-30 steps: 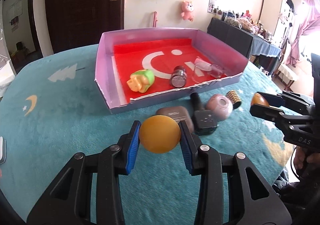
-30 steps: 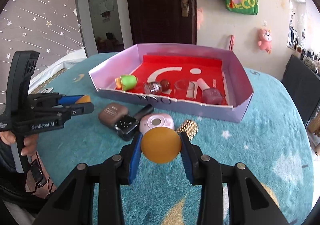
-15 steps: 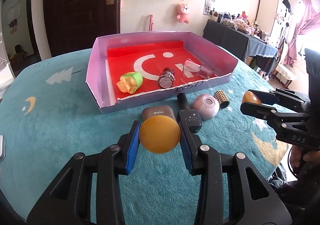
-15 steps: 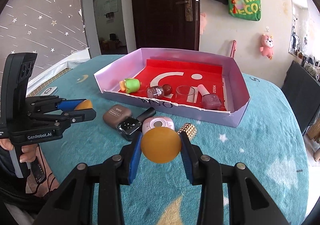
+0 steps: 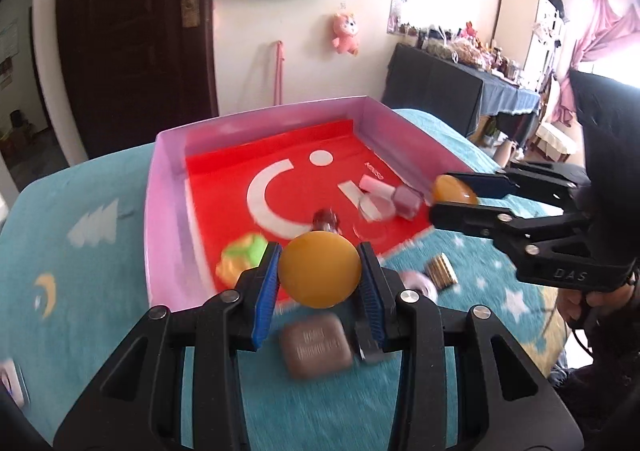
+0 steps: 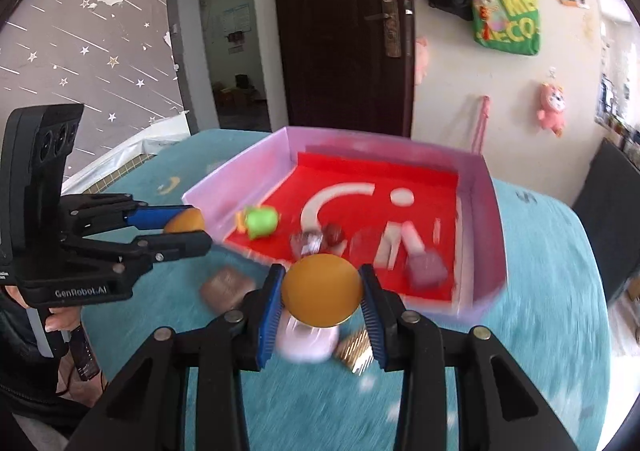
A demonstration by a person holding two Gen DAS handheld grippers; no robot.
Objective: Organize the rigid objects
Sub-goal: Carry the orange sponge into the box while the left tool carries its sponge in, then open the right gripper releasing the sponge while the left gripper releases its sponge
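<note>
Fig. Both tongs mid-carry toward the box. Left tongs point(image 5: 319, 275) clamped on an orange ball point(image 5: 319, 270); right tongs point(image 6: 322, 289) clamped on a second orange ball point(image 6: 322, 289). Vs. a sec. ago: both hands have risen and advanced, so each ball now hangs at about the pink box's near wall point(image 5: 170, 287) rather than over the loose items; grip width unchanged. Inside the box: green toy point(image 6: 261, 223), small jar point(image 5: 325, 221), nail-polish bottle point(image 6: 426, 271). Still on the teal table point(image 5: 92, 291): brown case point(image 5: 316, 345), pink round compact point(image 6: 306, 337), gold ribbed cap point(image 5: 440, 275). Meaning: transport phase approx. half done; release over the red floor is the likely next step, w/ three items left outside.
</note>
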